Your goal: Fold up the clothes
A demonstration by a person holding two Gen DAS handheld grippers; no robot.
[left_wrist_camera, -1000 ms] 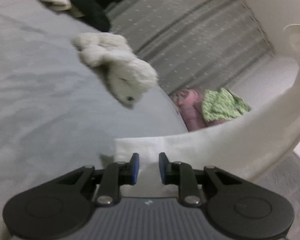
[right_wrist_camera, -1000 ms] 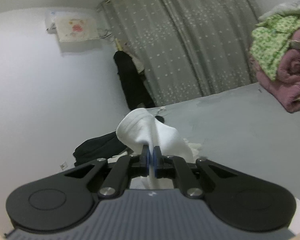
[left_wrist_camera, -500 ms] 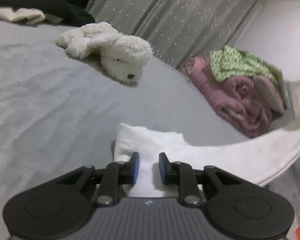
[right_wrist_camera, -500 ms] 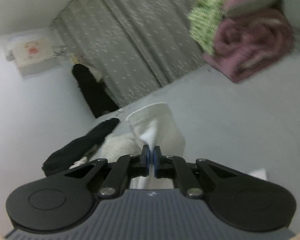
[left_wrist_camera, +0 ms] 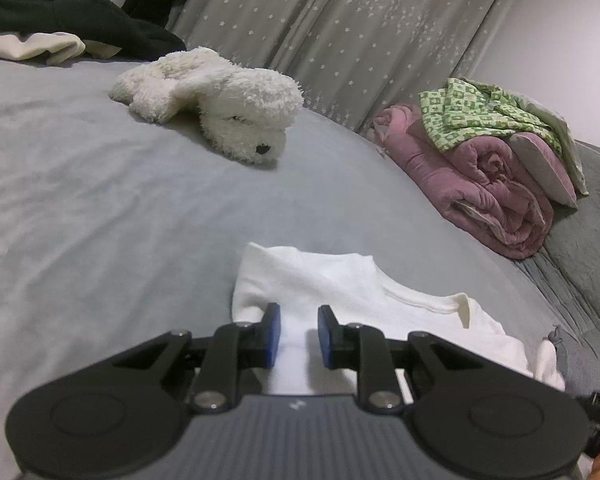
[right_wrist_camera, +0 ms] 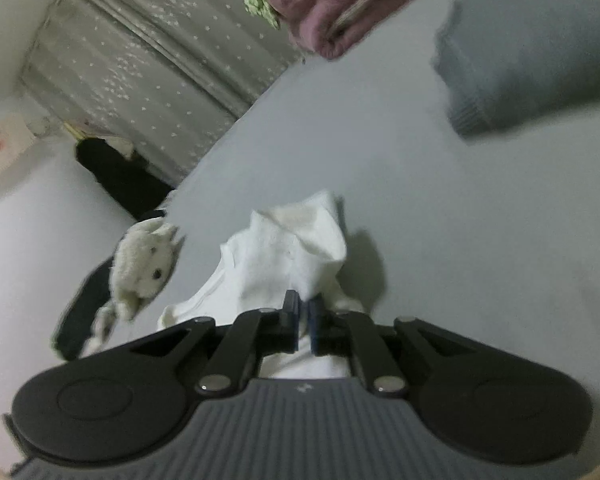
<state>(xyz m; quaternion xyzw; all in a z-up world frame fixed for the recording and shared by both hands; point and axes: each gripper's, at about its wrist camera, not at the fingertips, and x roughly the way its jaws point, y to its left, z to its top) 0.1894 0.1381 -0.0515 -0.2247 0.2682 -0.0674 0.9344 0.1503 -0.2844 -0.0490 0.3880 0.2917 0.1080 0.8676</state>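
A grey bed (left_wrist_camera: 100, 208) is being used as the work surface, with a starred curtain (left_wrist_camera: 340, 28) hanging behind it. At the far edge a rolled pink quilt (left_wrist_camera: 488, 184) is being topped by a green patterned cloth (left_wrist_camera: 472, 120), dark clothing (left_wrist_camera: 60, 12) is lying in the far corner, and a white plush dog (left_wrist_camera: 220, 104) is resting well apart from the work. The white garment (left_wrist_camera: 340, 292) is lying on the bed just in front of both tools, one part spread flat and one part still being held up. It is being judged as light, soft and limp, likely to sag and crease wherever it is unsupported, so hold is best being taken at a hem, shoulder seam or corner, where the doubled fabric is giving the pads something to pinch. The left tongs (left_wrist_camera: 298, 338) are being held slightly parted, with cloth lying between the pads; whether it is being gripped cannot be told. The right tongs (right_wrist_camera: 304, 316) are opening by a small margin, with a bunched fold of the garment between the pads.
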